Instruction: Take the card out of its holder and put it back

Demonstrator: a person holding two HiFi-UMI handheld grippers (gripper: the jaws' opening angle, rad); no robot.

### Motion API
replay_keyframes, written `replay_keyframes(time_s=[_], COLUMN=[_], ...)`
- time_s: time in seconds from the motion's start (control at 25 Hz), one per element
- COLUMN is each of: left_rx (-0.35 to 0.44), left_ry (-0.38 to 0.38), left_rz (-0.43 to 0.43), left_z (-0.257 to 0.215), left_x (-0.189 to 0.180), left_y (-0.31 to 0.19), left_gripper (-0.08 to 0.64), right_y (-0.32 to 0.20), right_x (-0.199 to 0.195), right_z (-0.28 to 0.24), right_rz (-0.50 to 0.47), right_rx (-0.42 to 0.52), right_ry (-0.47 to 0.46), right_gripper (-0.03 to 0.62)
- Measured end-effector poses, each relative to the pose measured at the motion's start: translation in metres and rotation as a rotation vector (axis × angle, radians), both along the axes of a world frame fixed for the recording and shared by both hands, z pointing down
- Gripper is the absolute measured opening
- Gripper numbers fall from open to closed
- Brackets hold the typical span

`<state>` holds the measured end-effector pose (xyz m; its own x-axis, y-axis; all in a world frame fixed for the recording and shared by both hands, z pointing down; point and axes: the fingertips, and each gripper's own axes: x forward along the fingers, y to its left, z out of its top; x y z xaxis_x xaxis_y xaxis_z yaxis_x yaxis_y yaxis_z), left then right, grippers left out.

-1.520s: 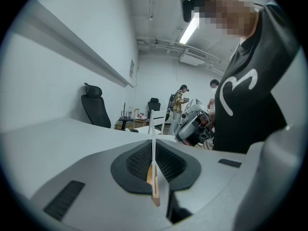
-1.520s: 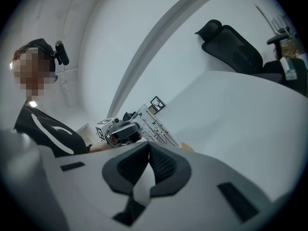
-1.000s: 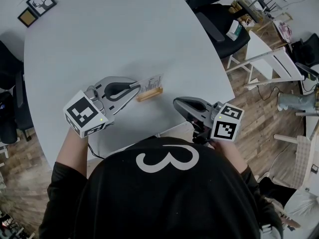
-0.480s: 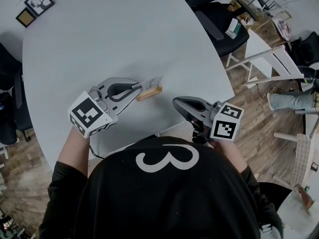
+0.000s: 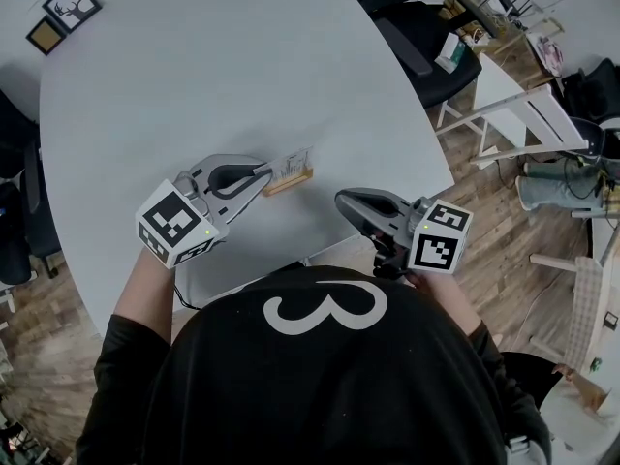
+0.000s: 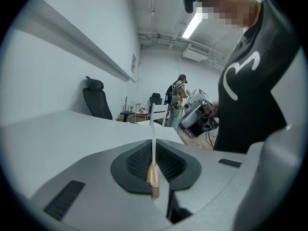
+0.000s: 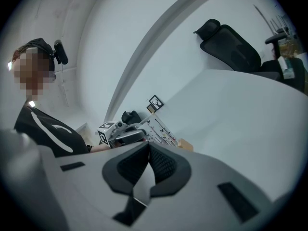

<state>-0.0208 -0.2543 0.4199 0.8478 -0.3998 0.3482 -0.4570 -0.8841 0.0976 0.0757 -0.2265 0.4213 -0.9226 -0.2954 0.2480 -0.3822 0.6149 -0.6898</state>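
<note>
A white printed card [image 5: 294,165] stands upright with its lower edge in the slot of a small wooden holder [image 5: 290,181] on the white table [image 5: 213,76]. My left gripper [image 5: 270,170] is shut on the card's near end. In the left gripper view the card [image 6: 152,138] runs edge-on between the pads, with the holder [image 6: 154,182] below it. My right gripper [image 5: 342,201] is shut and holds nothing, hovering near the table's front edge to the right of the holder. The right gripper view shows the card [image 7: 161,128], the holder [image 7: 186,145] and the left gripper [image 7: 137,133] ahead.
Two small framed pictures [image 5: 60,13] lie at the table's far left corner. A black office chair [image 5: 412,27] and a white stool [image 5: 518,114] stand beyond the right edge, over a wooden floor. The person's torso fills the bottom of the head view.
My left gripper has sunk a little with the card, bringing it lower onto the holder. The right gripper has stayed where it was.
</note>
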Motion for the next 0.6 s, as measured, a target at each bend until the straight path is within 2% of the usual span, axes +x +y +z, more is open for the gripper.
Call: replay_keyframes(time_s=[0.24, 0.48, 0.6], left_rx=[-0.017, -0.060, -0.110], left_ry=[-0.043, -0.002, 0.032], left_rz=[0.014, -0.032, -0.044], left_z=[0.021, 0.022, 0.022], left_x=[0.001, -0.001, 0.000], left_y=[0.005, 0.000, 0.001], left_gripper=[0.025, 0.026, 0.026], right_y=[0.002, 0.008, 0.012], right_x=[-0.002, -0.002, -0.003], right_z=[0.004, 0.004, 0.002], right_rz=[0.001, 0.006, 0.010], right_rx=[-0.008, -0.013, -0.006], right_ry=[0.005, 0.012, 0.014], right_gripper=[0.011, 0.011, 0.011])
